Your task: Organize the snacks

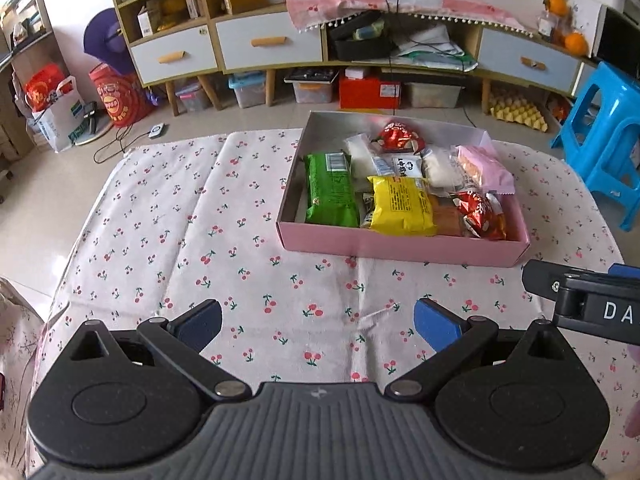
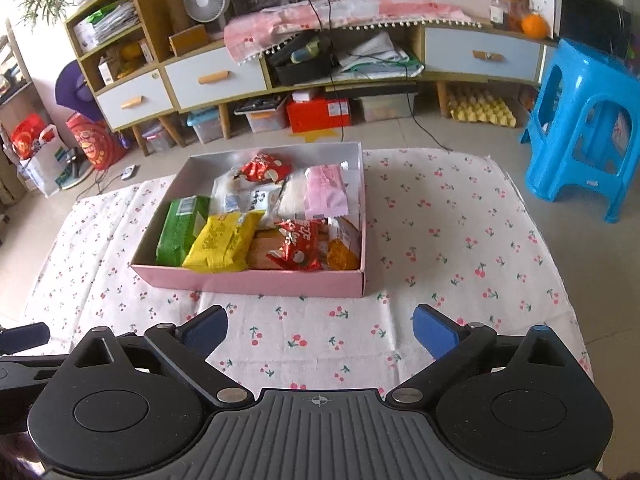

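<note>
The pink box (image 2: 256, 282) stands on the surface, which is covered by a cherry-printed cloth (image 2: 440, 240), and all the snacks lie inside it. The green packet (image 2: 180, 228) lies at the left side, its long axis running from the near wall toward the far wall. The yellow packet (image 2: 224, 242) lies just beside it, with the same direction. A red packet (image 2: 298, 244) rests near the front wall. The left tongs (image 1: 318, 326) and the right tongs (image 2: 320, 330) both stand wide apart, with nothing between them, above the cloth before the box.
</note>
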### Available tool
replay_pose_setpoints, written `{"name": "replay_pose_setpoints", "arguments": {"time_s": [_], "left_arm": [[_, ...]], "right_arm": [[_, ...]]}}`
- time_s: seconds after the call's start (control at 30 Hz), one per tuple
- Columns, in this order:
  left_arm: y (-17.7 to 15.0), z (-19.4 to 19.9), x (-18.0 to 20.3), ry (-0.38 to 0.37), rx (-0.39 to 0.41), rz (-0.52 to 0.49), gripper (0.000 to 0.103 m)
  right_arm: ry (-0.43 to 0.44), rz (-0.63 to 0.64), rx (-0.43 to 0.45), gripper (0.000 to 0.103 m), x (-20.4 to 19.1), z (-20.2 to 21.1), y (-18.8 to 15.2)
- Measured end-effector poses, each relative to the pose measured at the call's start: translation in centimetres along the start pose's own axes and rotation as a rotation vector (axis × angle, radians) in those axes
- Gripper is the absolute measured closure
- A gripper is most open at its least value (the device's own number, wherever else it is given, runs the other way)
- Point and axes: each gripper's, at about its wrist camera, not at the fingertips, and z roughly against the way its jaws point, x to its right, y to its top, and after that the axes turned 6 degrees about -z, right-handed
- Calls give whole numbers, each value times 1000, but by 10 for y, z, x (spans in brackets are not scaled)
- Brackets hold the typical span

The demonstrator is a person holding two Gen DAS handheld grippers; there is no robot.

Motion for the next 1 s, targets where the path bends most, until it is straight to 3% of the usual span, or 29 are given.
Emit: {"name": "replay_pose_setpoints", "arguments": {"time_s": [0.33, 1.0], "left_arm": [[0, 6, 7, 32, 9, -32, 0], [1, 4, 4, 32, -5, -17, 0]], "right_arm": [[-40, -2, 28, 3, 7, 8, 1], [-36, 13, 15, 3, 4, 5, -2]]}}
